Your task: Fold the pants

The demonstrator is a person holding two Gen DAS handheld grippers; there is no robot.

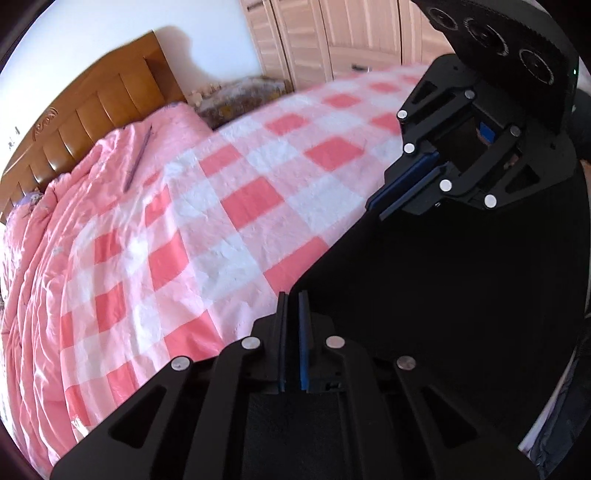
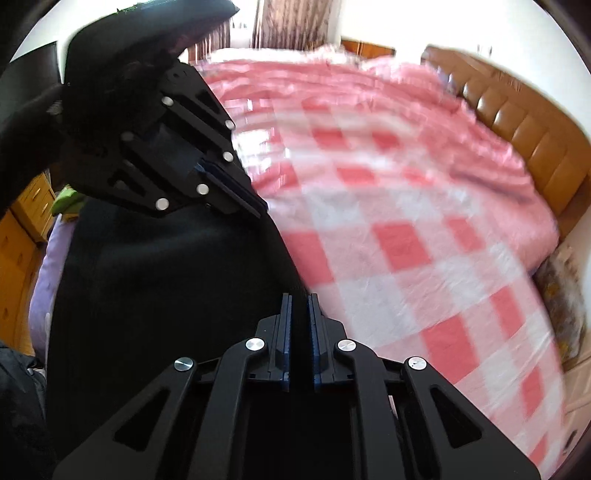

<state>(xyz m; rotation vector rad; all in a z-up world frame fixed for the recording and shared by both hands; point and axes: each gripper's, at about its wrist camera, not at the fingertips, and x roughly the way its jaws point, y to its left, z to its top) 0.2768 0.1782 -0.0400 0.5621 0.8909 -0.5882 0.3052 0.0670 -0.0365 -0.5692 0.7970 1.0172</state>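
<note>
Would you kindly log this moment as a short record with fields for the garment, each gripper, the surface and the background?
garment: black pants, held up over the bed
left gripper: shut on the pants' edge
right gripper: shut on the pants' edge
surface: pink checked bedcover
background: wooden headboard; wardrobe doors
image quality: right wrist view blurred

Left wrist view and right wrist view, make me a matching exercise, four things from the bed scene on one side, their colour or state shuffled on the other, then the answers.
Things:
1. pants
2. bedspread
3. headboard
4. left claw

Colour or state:
A. pink and white checks
B. brown wood
C. shut on the dark cloth
D. black, held up over the bed

Pairs: 1-D, 2-A, 3-B, 4-C. The right claw grips the same cloth too.
</note>
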